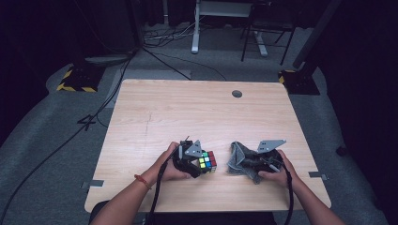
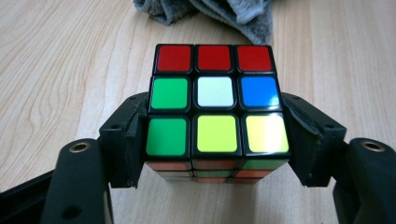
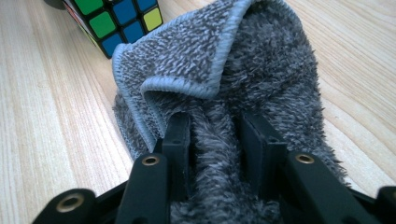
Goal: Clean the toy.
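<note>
A Rubik's cube [image 1: 208, 161] rests on the wooden table [image 1: 187, 108] near the front edge, left of centre. My left gripper [image 1: 201, 164] comes at it from the left. In the left gripper view its jaws lie against the two sides of the cube [image 2: 215, 93], whose top face shows red, green, white, blue and yellow stickers. To the right lies a crumpled grey cloth [image 1: 238, 159]. My right gripper [image 1: 249, 164] has a fluffy fold of the cloth [image 3: 261, 60] pinched between its two jaws. A corner of the cube [image 3: 116, 18] shows beyond the cloth.
The cloth [image 2: 224, 11] lies just past the cube, a short gap apart. A round cable hole [image 1: 237, 93] sits at the table's far edge. Beyond the table are floor cables and stand legs with yellow-black feet [image 1: 77, 79].
</note>
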Demonstrator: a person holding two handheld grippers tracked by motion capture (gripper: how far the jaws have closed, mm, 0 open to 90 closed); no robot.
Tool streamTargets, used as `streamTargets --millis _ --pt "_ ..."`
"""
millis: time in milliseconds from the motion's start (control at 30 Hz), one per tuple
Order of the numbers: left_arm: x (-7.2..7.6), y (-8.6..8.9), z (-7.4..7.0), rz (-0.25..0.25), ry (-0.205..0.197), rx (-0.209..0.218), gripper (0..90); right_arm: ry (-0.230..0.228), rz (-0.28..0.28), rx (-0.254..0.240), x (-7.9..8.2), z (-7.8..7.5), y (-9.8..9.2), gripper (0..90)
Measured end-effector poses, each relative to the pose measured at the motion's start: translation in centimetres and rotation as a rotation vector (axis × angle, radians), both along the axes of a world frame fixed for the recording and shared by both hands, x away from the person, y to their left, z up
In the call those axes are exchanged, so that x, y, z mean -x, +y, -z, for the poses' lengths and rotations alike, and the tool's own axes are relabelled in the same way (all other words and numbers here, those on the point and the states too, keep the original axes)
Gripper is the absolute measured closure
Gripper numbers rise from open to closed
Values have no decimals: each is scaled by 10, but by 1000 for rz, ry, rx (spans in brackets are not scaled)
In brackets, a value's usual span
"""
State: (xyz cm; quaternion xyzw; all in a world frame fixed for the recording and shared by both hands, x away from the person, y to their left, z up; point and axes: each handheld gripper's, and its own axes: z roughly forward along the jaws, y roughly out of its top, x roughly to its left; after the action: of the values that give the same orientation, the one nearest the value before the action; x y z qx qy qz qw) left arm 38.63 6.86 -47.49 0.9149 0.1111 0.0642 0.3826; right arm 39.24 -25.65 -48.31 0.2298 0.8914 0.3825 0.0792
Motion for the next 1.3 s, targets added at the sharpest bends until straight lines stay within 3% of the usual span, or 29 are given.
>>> streamTargets --millis 233,467,767,967,1067,1133,1300 --pt "3 -2 -1 -14 -32 -79 217 -29 4 29 2 -6 1 510" --pt "10 3 -8 -50 -61 -70 172 -65 5 57 7 -13 3 334" --pt "26 23 -19 -85 -122 -80 165 -122 13 60 16 -35 -7 304" --pt "31 46 -22 -149 -140 -106 167 -135 34 84 17 -45 -18 302" --pt "32 56 -21 -179 -138 -115 161 -135 45 102 20 -45 -26 295" --pt "34 63 -19 -209 -155 -135 162 -136 63 97 23 -45 -34 289" --pt "38 83 -14 -260 -154 -141 164 -135 94 90 29 -38 -51 257"
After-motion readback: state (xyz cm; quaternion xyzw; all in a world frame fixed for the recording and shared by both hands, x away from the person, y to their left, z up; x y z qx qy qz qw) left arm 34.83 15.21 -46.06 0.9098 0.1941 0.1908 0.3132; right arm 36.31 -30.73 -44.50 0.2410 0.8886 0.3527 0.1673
